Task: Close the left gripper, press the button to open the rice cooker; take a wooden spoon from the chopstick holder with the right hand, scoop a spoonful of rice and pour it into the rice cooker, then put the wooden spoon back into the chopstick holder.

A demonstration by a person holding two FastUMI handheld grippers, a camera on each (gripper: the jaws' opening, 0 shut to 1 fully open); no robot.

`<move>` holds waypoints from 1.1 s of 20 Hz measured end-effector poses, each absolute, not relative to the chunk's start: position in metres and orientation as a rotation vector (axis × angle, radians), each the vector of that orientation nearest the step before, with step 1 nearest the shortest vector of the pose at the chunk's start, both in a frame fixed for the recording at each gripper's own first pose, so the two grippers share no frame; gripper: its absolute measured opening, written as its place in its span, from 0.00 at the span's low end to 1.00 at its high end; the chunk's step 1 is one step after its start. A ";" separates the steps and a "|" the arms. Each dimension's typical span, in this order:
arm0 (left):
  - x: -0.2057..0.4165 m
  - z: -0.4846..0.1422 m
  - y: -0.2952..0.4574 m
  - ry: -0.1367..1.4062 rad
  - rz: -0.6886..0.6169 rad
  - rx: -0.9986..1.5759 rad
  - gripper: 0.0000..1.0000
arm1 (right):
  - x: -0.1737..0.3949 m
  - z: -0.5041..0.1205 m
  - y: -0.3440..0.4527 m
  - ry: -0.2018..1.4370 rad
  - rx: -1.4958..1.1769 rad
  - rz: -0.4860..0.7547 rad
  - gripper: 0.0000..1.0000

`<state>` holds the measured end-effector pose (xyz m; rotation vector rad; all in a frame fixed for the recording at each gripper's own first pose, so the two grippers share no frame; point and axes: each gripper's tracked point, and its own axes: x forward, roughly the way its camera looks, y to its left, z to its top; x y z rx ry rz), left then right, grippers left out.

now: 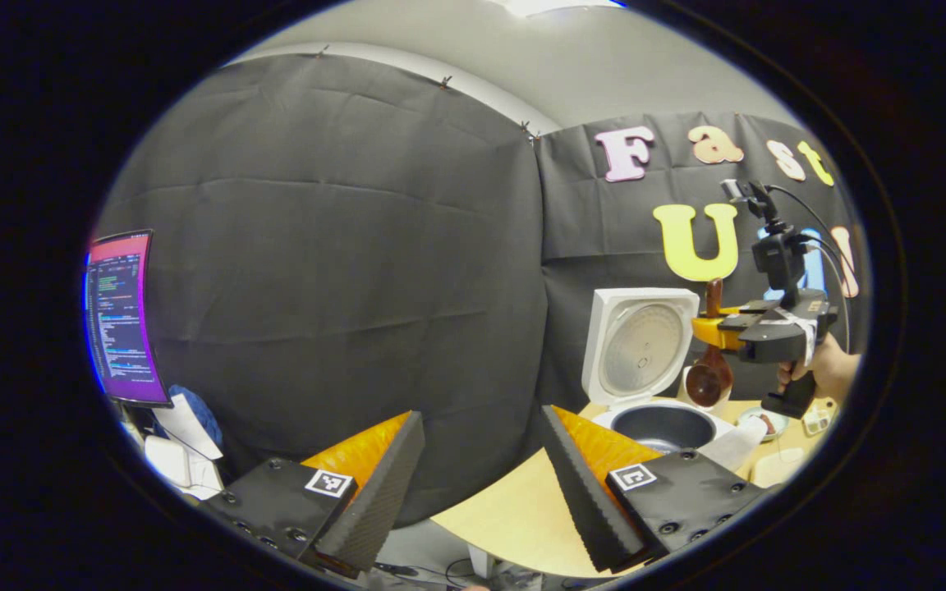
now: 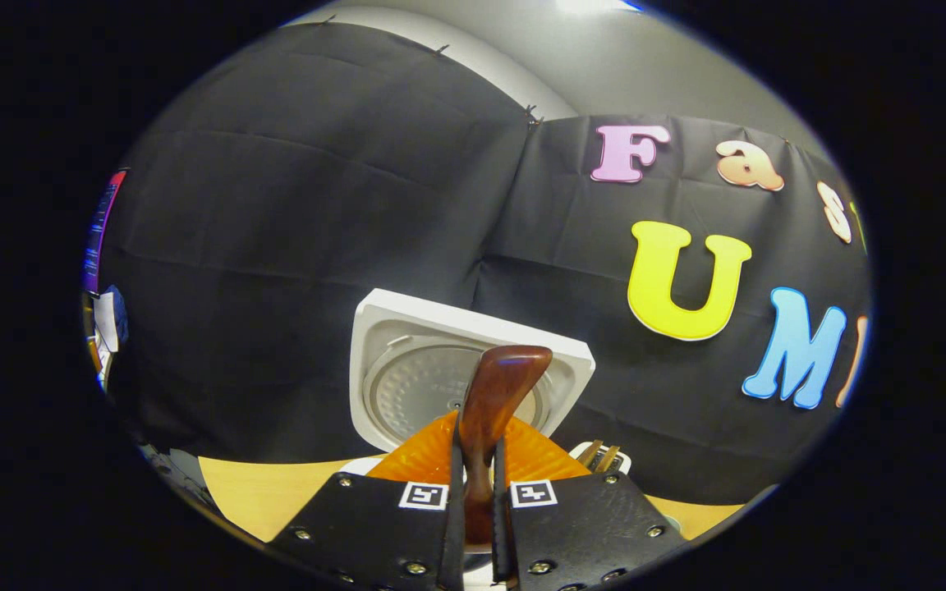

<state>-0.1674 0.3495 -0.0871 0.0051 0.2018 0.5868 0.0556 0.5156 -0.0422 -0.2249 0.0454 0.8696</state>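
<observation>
already the spoon [image 1: 710, 361] is out of the holder, clamped by its handle in the right gripper [image 2: 477, 501] and hanging bowl-down just right of the cooker [image 1: 660, 373]. the cooker lid stands open, pot bare, so the button step looks done. the left gripper [image 1: 481, 484] hangs back, fingers apart, over the table [image 1: 514, 509] edge. scooping, pouring and returning remain.

wooden spoon [image 1: 709, 371] right of rice cooker [image 1: 660, 423], on table [image 1: 514, 509].
</observation>
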 end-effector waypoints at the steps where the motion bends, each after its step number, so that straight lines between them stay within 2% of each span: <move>1: -0.167 -0.087 0.350 0.201 0.590 0.005 1.00 | 0.055 -0.041 0.515 0.042 -0.235 0.868 0.13; 9: -0.143 -0.073 0.329 0.166 0.535 -0.006 1.00 | 0.072 -0.016 0.445 0.090 -0.078 0.800 0.14; 18: -0.088 -0.060 0.256 0.134 0.395 -0.008 1.00 | 0.118 -0.016 0.286 0.159 0.050 0.558 0.14; 19: -0.083 -0.058 0.247 0.130 0.380 -0.006 0.98 | 0.122 -0.019 0.267 0.167 0.055 0.531 0.14; 20: -0.077 -0.055 0.238 0.127 0.365 -0.005 1.00 | 0.124 -0.022 0.249 0.175 0.061 0.504 0.14; 22: -0.067 -0.051 0.223 0.120 0.339 -0.007 0.97 | 0.129 -0.028 0.211 0.186 0.070 0.446 0.13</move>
